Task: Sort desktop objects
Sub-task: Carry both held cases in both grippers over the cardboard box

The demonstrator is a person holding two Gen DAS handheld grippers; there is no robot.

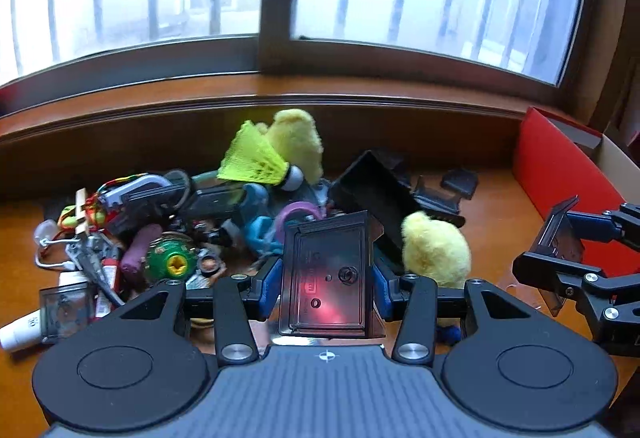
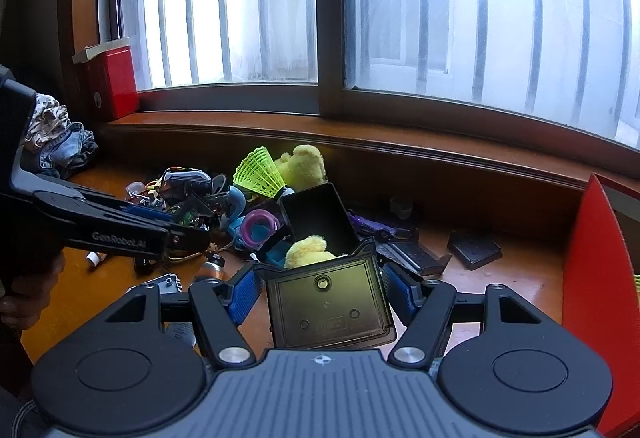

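In the left wrist view my left gripper [image 1: 326, 278] is shut on a dark see-through plastic case [image 1: 324, 250], held upright between the blue pads [image 1: 267, 288] above the desk. The right gripper [image 1: 558, 238] shows at the right edge, clamped on a similar dark case [image 1: 554, 228]. In the right wrist view my right gripper [image 2: 324, 290] grips that dark case [image 2: 330, 312] flat side up. Behind both lies the heap of small objects [image 1: 180, 230], with a neon shuttlecock [image 1: 256, 158], a yellow plush chick [image 1: 436, 250] and an open black box [image 2: 320, 218].
A red cardboard box [image 1: 560, 166] stands open at the right, also seen as red box [image 2: 592, 278]. More black cases [image 2: 474, 250] lie on the wooden desk [image 2: 520, 278]. The window sill [image 1: 320, 90] runs along the back. A hand [image 2: 24, 302] holds the left gripper's handle.
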